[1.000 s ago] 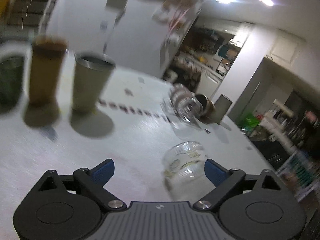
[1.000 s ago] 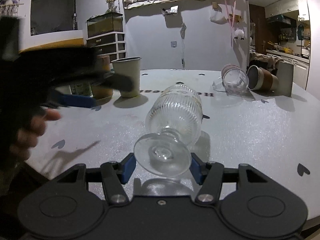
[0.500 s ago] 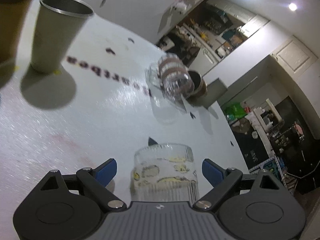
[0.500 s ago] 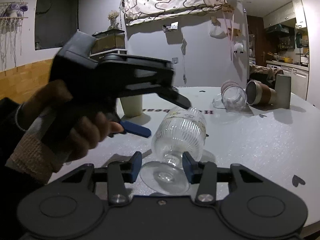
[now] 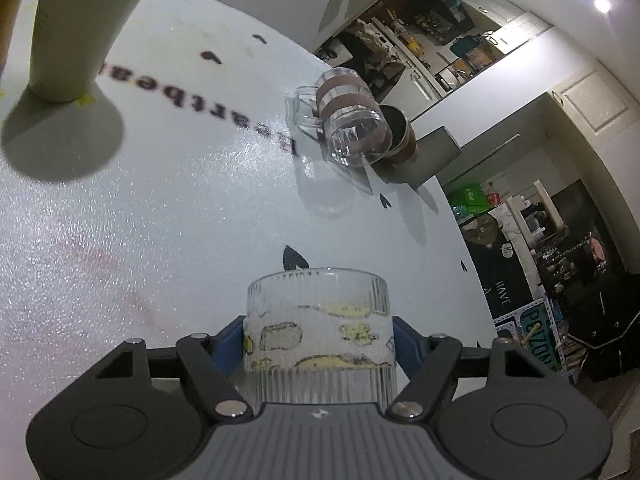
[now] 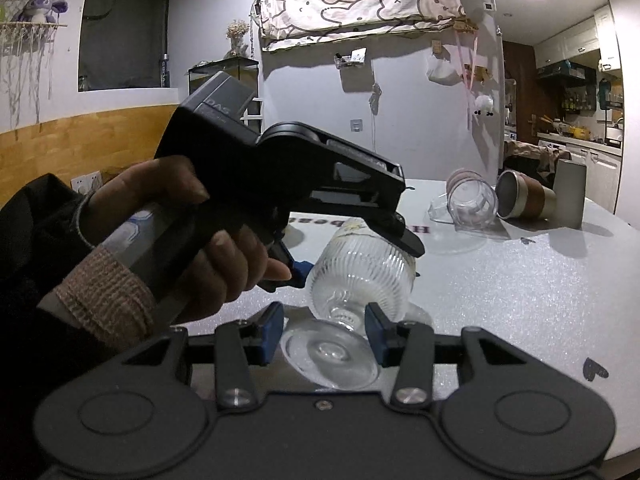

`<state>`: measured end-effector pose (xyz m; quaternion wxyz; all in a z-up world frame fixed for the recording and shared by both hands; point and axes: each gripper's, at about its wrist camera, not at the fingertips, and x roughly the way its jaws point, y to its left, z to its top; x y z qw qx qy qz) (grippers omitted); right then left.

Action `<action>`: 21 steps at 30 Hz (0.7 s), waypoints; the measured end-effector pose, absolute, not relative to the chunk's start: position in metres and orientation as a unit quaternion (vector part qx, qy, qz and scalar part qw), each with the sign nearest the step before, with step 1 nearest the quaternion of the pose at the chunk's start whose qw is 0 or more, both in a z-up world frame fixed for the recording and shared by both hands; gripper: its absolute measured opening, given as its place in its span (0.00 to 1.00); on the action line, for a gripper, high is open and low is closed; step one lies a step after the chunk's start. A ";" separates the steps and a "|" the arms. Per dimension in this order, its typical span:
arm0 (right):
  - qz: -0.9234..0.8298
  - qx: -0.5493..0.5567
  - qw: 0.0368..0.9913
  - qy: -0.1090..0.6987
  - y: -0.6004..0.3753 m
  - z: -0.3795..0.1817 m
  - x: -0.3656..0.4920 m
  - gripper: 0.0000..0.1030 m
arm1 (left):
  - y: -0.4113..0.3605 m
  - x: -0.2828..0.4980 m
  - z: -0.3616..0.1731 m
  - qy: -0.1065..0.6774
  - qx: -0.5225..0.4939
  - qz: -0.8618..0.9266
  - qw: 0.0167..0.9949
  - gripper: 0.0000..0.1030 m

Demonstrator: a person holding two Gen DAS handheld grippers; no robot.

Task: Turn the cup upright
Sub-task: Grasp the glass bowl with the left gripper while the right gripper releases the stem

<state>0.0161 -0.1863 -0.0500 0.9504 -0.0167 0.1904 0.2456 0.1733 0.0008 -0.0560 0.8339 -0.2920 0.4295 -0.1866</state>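
A ribbed clear glass goblet (image 6: 360, 276) with a round foot lies tilted on the white table. My left gripper (image 5: 318, 336) is shut on its bowl (image 5: 318, 320), blue pads on both sides, near the rim. In the right wrist view the left gripper (image 6: 352, 236) comes in from the left over the bowl. My right gripper (image 6: 325, 330) straddles the goblet's stem just above the foot; its blue pads stand a little apart from the glass, so it reads as open.
A clear glass mug (image 5: 348, 124) and a brown cup (image 5: 400, 136) lie on their sides at the far end, beside a grey block (image 6: 570, 192). A metal tumbler (image 5: 84, 28) stands upright at the far left. The table edge (image 5: 472, 264) runs along the right.
My left gripper closed in from open onto the goblet's bowl. My right gripper's pads widened from the stem. The goblet's bowl lifted slightly.
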 end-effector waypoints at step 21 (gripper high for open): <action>0.238 0.027 0.942 0.233 -0.188 -0.068 0.034 0.34 | -0.039 0.039 -0.005 0.214 -0.015 -0.203 0.956 0.71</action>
